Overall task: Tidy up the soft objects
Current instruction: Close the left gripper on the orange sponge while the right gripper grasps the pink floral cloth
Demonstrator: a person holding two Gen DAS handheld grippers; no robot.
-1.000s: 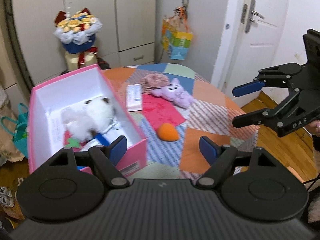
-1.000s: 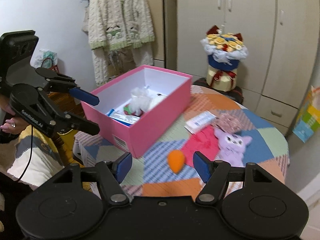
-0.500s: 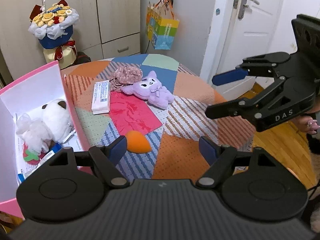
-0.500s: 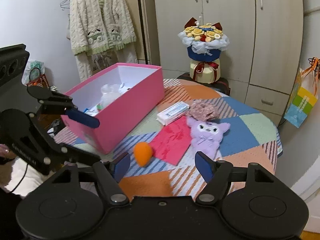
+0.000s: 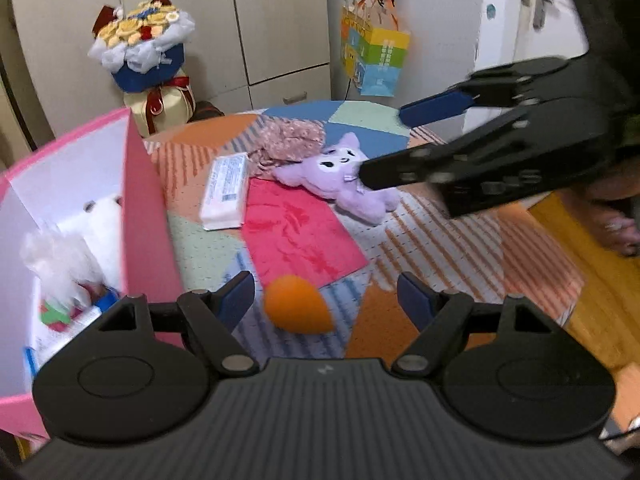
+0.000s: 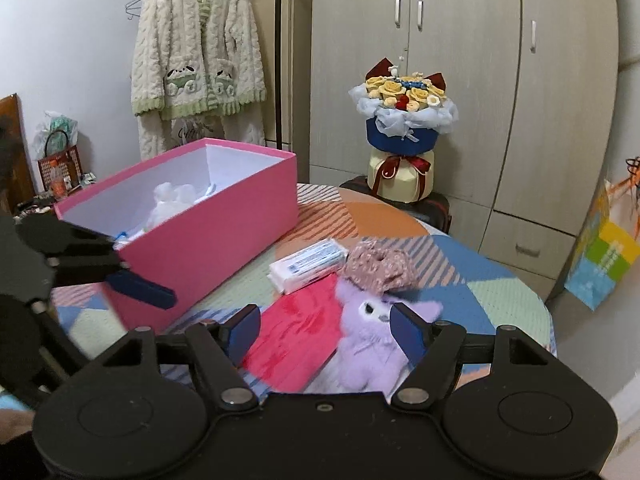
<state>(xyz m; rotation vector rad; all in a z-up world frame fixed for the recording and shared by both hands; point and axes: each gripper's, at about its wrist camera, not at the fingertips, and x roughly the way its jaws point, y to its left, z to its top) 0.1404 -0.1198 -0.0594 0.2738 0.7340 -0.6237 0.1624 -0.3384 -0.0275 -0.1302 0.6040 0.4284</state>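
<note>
From the left wrist, your left gripper [image 5: 326, 298] is spread and empty, the orange sponge [image 5: 298, 310] lying on the table [image 5: 440, 248] between its fingers; it looks light and squashy, so pinch its fat middle. From the right wrist, your right gripper [image 6: 324, 330] is also spread and empty over the purple plush [image 6: 370, 344] beside the pink box [image 6: 208, 236]; soft and floppy, so take its body.

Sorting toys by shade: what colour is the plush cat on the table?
Lilac plush cat, clearest in the left wrist view.

Black left gripper [image 5: 326, 300], right gripper [image 6: 325, 330] (blue pads, silver screws).
</note>
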